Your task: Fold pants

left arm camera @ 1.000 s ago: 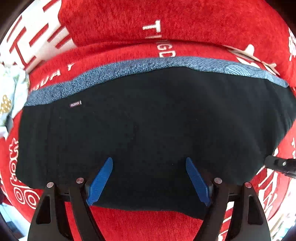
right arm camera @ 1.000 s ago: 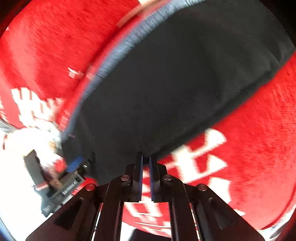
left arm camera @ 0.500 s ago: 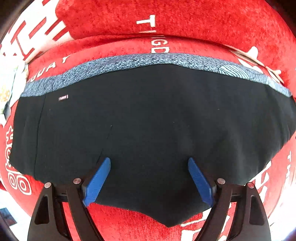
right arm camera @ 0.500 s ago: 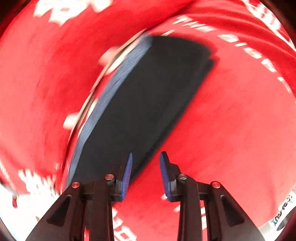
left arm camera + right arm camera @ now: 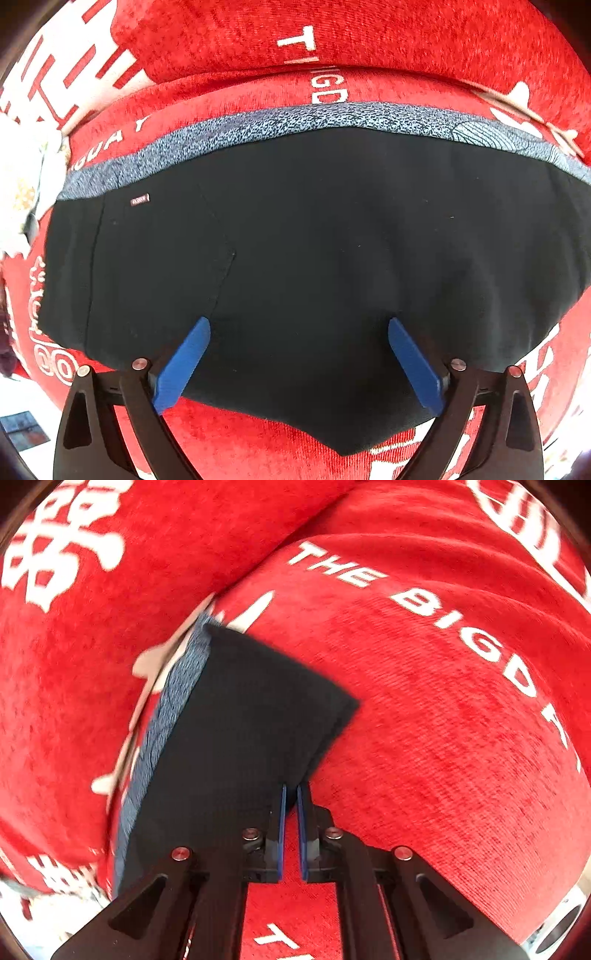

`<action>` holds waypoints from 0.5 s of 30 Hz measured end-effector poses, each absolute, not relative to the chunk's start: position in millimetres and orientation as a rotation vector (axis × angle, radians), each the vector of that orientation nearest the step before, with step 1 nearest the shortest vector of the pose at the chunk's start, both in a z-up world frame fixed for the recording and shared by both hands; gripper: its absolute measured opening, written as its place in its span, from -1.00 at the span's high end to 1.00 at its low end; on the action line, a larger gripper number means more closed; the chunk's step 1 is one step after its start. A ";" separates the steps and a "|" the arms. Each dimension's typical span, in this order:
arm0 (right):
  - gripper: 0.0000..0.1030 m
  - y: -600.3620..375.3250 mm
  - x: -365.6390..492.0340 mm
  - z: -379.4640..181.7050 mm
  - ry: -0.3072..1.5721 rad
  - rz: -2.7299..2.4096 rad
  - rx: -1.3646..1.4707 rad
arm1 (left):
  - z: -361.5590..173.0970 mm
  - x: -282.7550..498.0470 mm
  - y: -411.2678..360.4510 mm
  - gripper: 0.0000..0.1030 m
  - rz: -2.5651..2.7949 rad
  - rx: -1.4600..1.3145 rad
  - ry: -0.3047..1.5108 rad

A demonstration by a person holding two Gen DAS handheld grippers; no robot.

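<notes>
Item: black knit pants with a speckled blue-grey waistband (image 5: 314, 258), lying folded flat on a red plush cover printed with white lettering and characters (image 5: 369, 44); the surface beneath the cover cannot be identified. In the left wrist view the waistband (image 5: 258, 125) runs across the far edge of the garment, a small rectangular label (image 5: 140, 199) sits just below it at the left, and a stitched seam line runs down the left part of the cloth. The near edge of the pants comes to a point between the claw arms. Left claw (image 5: 299, 325): blue-padded fingers spread wide apart, poised over the near part of the black fabric, with nothing between them. A white patterned cloth (image 5: 22, 184) lies at the left margin, beside the waistband end. In the right wrist view the pants (image 5: 240, 731) appear as a dark wedge with the waistband along the left side and a corner toward the right. Right claw (image 5: 290, 794): blue pads drawn nearly together, a thin gap between them, pinching the near edge of the black fabric at its fingertips.
</notes>
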State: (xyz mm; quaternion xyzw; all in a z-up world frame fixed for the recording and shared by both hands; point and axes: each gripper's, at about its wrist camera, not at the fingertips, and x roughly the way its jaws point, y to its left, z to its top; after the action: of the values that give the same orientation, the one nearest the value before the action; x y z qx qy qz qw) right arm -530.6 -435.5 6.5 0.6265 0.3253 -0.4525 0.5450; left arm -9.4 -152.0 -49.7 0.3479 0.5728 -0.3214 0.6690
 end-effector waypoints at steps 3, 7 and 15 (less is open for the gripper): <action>0.76 -428.2 -521.6 23.6 0.811 -1.039 1.453 | -27.8 -13.4 -167.8 -0.91 -0.737 0.808 1.272; 0.76 -395.0 -471.5 47.3 0.875 -0.815 1.369 | -6.6 -39.3 -197.0 -0.91 -0.848 0.767 1.238; 0.63 -337.7 -326.4 30.7 1.123 -0.510 1.029 | -45.0 -99.5 -235.2 -0.92 -0.908 0.854 1.266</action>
State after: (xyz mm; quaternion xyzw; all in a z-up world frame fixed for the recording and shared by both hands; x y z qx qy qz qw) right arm -326.4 -337.7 30.7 0.4608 0.5030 -0.2284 0.6946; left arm -99.5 -235.2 -45.0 0.3728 0.5530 -0.3966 0.6308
